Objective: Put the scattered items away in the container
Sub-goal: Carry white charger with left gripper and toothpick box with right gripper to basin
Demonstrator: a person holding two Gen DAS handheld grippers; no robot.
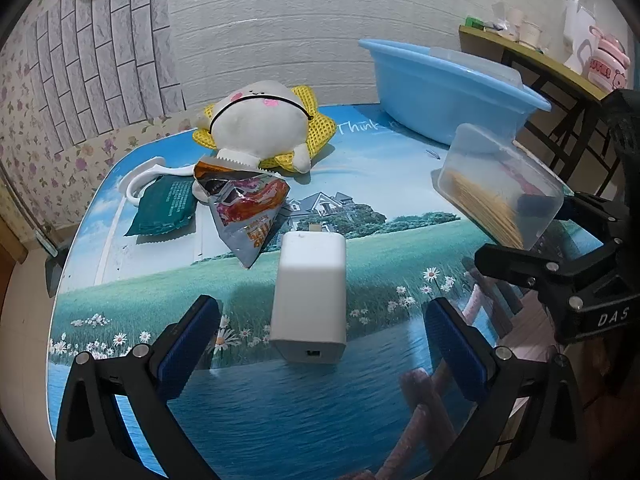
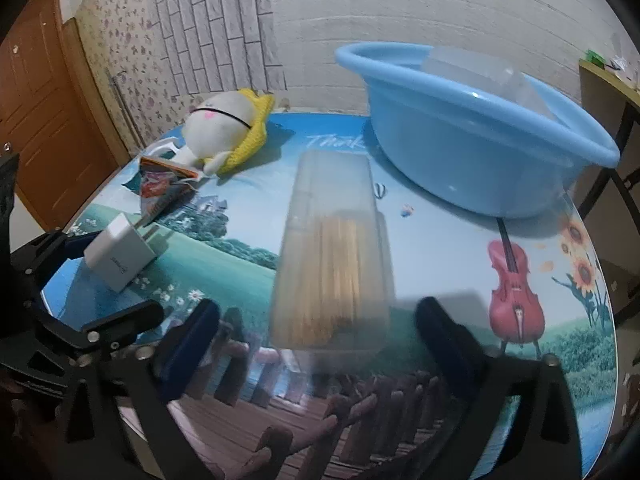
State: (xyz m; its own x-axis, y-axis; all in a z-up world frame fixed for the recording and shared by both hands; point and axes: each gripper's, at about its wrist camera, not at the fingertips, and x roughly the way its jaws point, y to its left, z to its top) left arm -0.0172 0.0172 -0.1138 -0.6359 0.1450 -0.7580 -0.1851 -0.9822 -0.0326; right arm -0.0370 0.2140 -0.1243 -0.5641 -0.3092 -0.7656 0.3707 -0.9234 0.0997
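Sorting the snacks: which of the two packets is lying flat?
The dark green packet lies flat on the table; the silver-orange packet is crumpled and propped up.

The counter carries a printed landscape: blue sky, green meadow with white daisies, blue water, a brown plank walk, a red violin and yellow sunflowers. The basin is light blue. The charger is white. The plush is white with pink cheeks, on yellow mesh. One packet is dark green, another silver with orange and red. The clear box holds tan sticks. The left claw has blue pads on black.
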